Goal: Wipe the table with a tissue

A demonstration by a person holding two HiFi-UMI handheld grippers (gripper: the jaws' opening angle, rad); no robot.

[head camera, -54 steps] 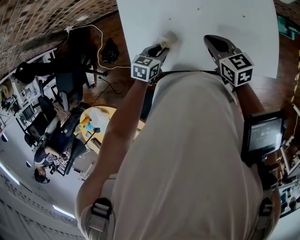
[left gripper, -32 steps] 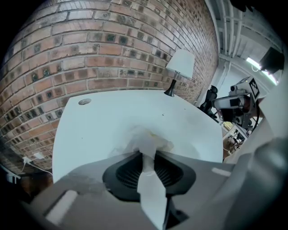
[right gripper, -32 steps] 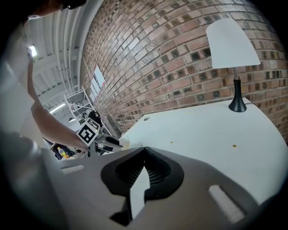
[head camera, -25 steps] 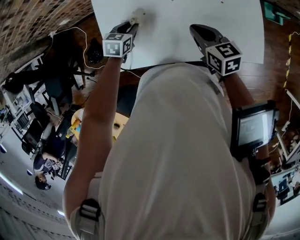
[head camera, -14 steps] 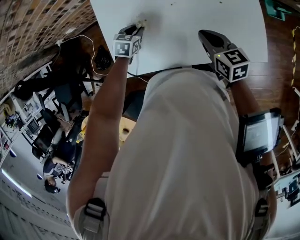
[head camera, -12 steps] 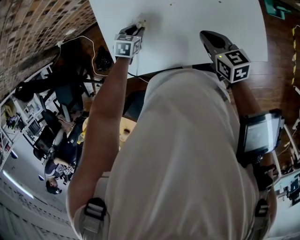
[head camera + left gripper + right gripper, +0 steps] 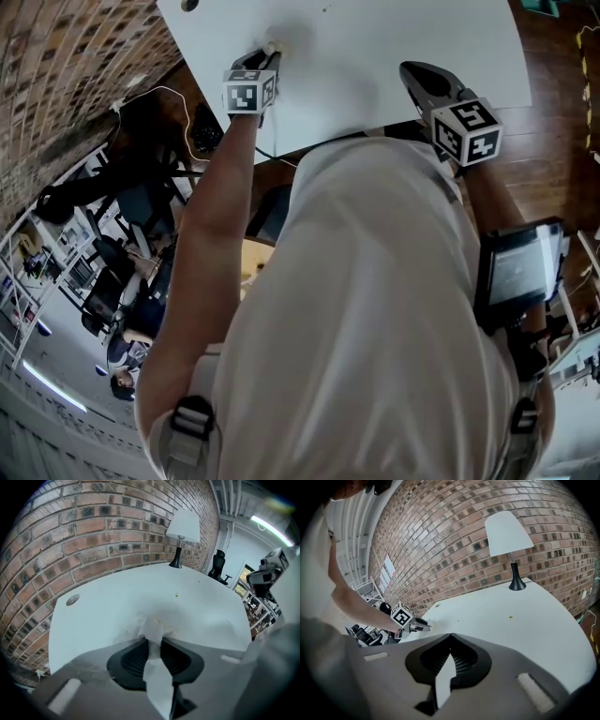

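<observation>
Tissue pinched in left gripper, bunched end pressed on worktop at near edge, well short of lamp. Right gripper closed, empty, over edge farther from lamp. Wiping probably midway: speck toward lamp not yet wiped.

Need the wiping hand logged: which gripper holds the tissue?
The left gripper: its jaws pinch the tissue against the table; the right gripper holds nothing.

The left arm is stretched forward, and the left gripper is tilted steeply down, jaws clamped on the tissue. The right gripper is held with jaws closed together, empty.
</observation>
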